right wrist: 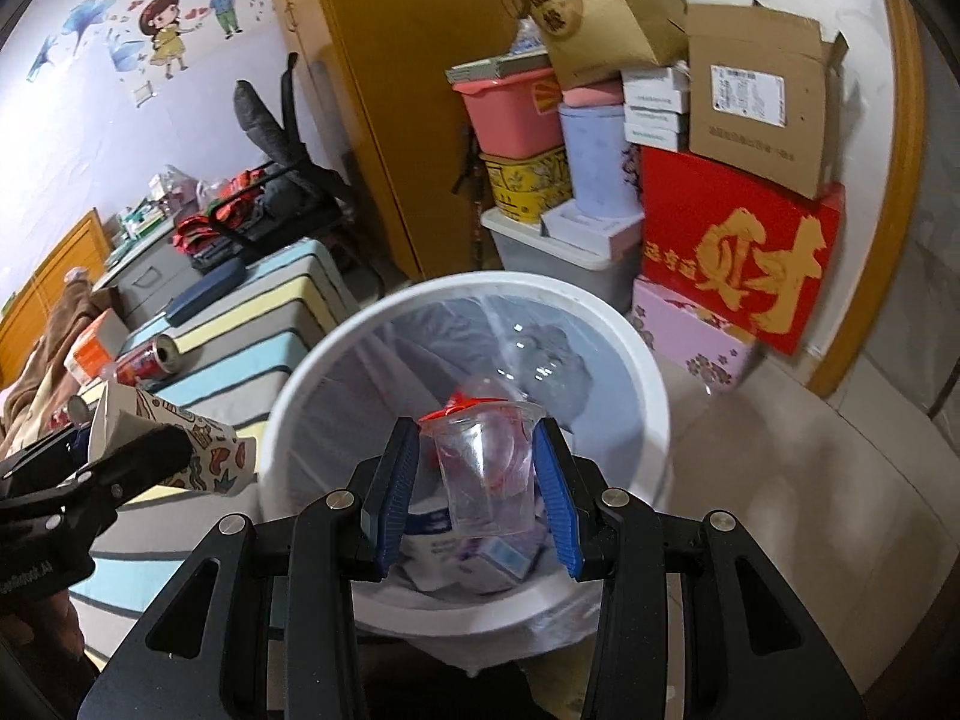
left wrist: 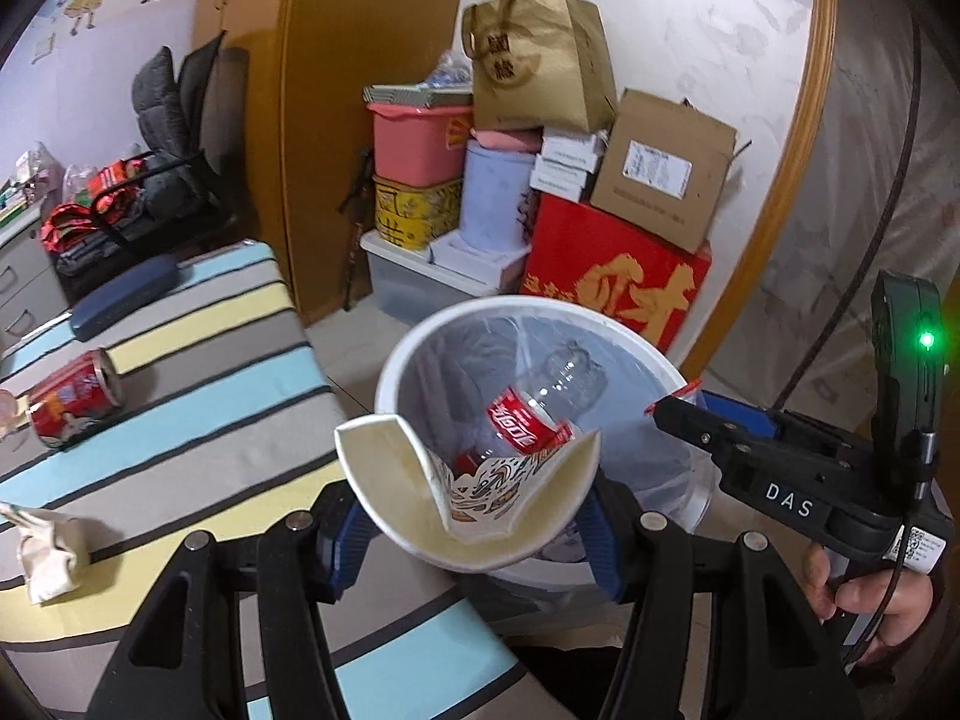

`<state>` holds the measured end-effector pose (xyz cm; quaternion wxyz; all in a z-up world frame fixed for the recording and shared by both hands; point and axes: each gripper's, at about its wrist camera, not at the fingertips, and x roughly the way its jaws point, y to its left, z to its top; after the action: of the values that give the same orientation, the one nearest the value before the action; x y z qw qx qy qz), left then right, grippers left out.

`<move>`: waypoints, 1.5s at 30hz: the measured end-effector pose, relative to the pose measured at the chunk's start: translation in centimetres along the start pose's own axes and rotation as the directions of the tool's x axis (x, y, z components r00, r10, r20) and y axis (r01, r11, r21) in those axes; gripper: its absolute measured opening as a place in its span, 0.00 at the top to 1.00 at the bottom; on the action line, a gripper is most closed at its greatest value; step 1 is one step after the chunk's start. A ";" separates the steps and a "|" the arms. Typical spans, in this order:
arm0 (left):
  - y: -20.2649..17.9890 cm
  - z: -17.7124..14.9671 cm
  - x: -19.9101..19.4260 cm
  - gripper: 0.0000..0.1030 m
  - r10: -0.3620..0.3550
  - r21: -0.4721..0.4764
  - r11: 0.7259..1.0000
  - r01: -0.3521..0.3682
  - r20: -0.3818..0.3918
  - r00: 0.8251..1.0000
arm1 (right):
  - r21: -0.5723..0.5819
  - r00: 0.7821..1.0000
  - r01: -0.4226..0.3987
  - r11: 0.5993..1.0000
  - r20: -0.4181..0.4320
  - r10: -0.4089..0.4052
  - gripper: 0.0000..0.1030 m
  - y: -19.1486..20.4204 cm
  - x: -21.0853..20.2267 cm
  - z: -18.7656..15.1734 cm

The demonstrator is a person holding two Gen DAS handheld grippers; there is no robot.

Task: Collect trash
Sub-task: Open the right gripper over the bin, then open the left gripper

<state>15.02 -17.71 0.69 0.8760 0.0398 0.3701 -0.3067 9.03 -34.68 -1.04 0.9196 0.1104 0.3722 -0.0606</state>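
Observation:
My left gripper (left wrist: 474, 516) is shut on a squashed patterned paper cup (left wrist: 468, 480), held at the near rim of the white trash bin (left wrist: 408, 354); the cup also shows in the right wrist view (right wrist: 180, 444). My right gripper (right wrist: 477, 480) is shut on a clear plastic cup (right wrist: 483, 474) with a red torn lid, held over the bin (right wrist: 312, 372). In the bin lies a clear cola bottle (left wrist: 540, 402) with a red label. A red soda can (left wrist: 72, 399) lies on the striped table (left wrist: 210, 360), and a crumpled tissue (left wrist: 45, 546) lies at its left edge.
Stacked boxes, a red carton (left wrist: 612, 276), pink and yellow tubs and a brown paper bag (left wrist: 540, 60) stand behind the bin against the wall. A dark blue case (left wrist: 123, 297) lies on the table's far end. A chair with clothes stands beyond.

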 end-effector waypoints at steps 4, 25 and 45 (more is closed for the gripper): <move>-1.1 0.1 1.2 0.40 -0.005 0.033 0.999 0.005 -0.013 1.000 | 0.000 1.000 0.006 1.000 -0.015 -0.006 0.60 -0.7 0.4 0.0; -0.6 0.1 2.2 0.27 -0.023 -0.011 1.000 0.023 -0.035 0.999 | -0.002 0.999 0.024 1.000 -0.026 -0.024 0.40 -1.7 1.1 0.4; 2.3 -0.8 -3.3 0.27 0.035 -0.056 0.998 -0.032 0.061 0.998 | -0.021 1.000 -0.005 1.000 0.022 0.006 0.40 1.2 -0.8 0.3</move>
<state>14.09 -13.93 1.96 0.8928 0.0124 0.3504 -0.2828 8.89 -33.54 -0.01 0.9249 0.1012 0.3622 -0.0556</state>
